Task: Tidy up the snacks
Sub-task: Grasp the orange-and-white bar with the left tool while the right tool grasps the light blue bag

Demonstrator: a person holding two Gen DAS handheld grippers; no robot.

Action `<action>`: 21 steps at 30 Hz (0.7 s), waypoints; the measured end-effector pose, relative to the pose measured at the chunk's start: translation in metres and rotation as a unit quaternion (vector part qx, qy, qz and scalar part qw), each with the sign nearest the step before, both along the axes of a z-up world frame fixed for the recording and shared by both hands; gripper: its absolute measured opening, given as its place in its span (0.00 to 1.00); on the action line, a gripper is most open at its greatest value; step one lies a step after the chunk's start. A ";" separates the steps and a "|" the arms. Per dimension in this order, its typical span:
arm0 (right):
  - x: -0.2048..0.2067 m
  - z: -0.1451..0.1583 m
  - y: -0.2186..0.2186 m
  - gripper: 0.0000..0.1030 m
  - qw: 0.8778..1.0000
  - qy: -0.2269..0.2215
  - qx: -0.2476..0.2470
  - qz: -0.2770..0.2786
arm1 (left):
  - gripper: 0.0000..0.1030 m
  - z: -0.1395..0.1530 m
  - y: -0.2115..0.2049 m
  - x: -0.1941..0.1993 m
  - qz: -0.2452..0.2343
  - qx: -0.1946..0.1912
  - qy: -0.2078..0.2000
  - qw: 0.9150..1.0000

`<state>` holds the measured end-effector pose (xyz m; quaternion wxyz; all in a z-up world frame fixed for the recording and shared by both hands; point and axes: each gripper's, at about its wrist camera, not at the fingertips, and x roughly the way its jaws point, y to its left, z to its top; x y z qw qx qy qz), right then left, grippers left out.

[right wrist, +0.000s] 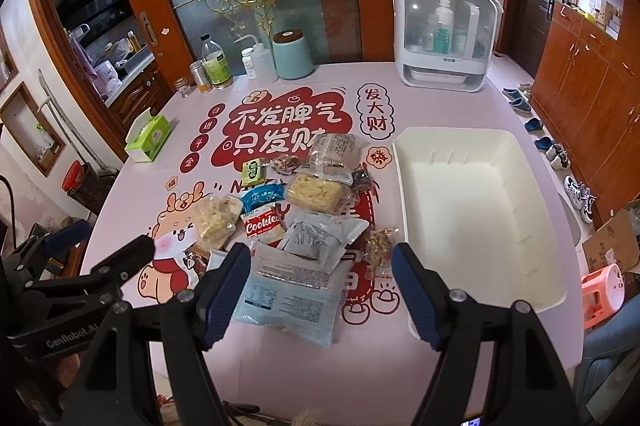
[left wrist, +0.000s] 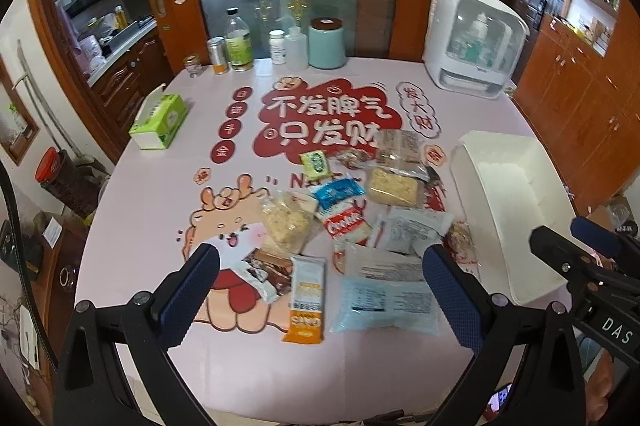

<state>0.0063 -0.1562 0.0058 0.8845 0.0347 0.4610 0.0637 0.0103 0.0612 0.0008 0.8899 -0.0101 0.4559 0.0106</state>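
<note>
A green tissue box point(left wrist: 159, 122) sits near the left edge of the tabletop point(left wrist: 140, 210). Along the far edge stand some bottles and jars, with a pale blue canister point(left wrist: 327, 43) among them, and a white cabinet with a clear door point(left wrist: 472, 42) fills the far right corner.

In the middle of the tabletop lies a pile of snacks point(left wrist: 352, 218). A small green packet point(left wrist: 316, 164) lies at its far side. A bag of pale puffed pieces point(left wrist: 286, 222) lies on its left, beside a red and white cookie pack point(left wrist: 347, 222). An orange and white bar point(left wrist: 306, 300) lies at the near side, next to a big light blue bag point(left wrist: 386, 306).

The left tool point(left wrist: 320, 290) hangs above the near part of the pile, spread wide, with nothing in it. The right tool point(right wrist: 320, 286) hangs above the blue bag, also spread wide and holding nothing.

A white bin point(right wrist: 476, 210) with no snacks in it sits by the right edge, just beside the pile.
</note>
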 end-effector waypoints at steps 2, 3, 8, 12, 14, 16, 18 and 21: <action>0.002 -0.001 0.002 0.71 1.000 -0.002 -0.001 -0.004 | 0.98 0.002 0.013 0.002 0.012 0.001 -0.004 1.000; 0.003 -0.002 0.004 0.71 1.000 -0.002 -0.002 -0.007 | 0.98 0.003 0.019 0.005 0.017 0.002 -0.005 1.000; 0.010 -0.012 0.008 0.71 1.000 0.008 0.000 -0.021 | 0.98 -0.004 0.048 0.016 0.029 0.012 0.009 0.999; 0.021 -0.029 0.013 0.71 0.999 0.033 -0.005 -0.024 | 0.98 -0.023 0.063 0.027 0.013 0.009 0.040 0.999; 0.024 -0.042 0.018 0.71 0.999 0.045 -0.014 -0.023 | 0.98 -0.037 0.068 0.032 -0.002 -0.001 0.063 0.998; 0.028 -0.057 0.022 0.71 0.998 0.063 -0.022 -0.023 | 0.98 -0.054 0.069 0.035 -0.017 -0.011 0.087 0.996; 0.032 -0.075 0.026 0.71 0.996 0.086 -0.024 -0.021 | 0.98 -0.074 0.068 0.037 -0.034 -0.022 0.113 0.993; 0.035 -0.098 0.029 0.71 0.993 0.114 -0.013 -0.017 | 0.98 -0.100 0.065 0.040 -0.054 -0.032 0.144 0.988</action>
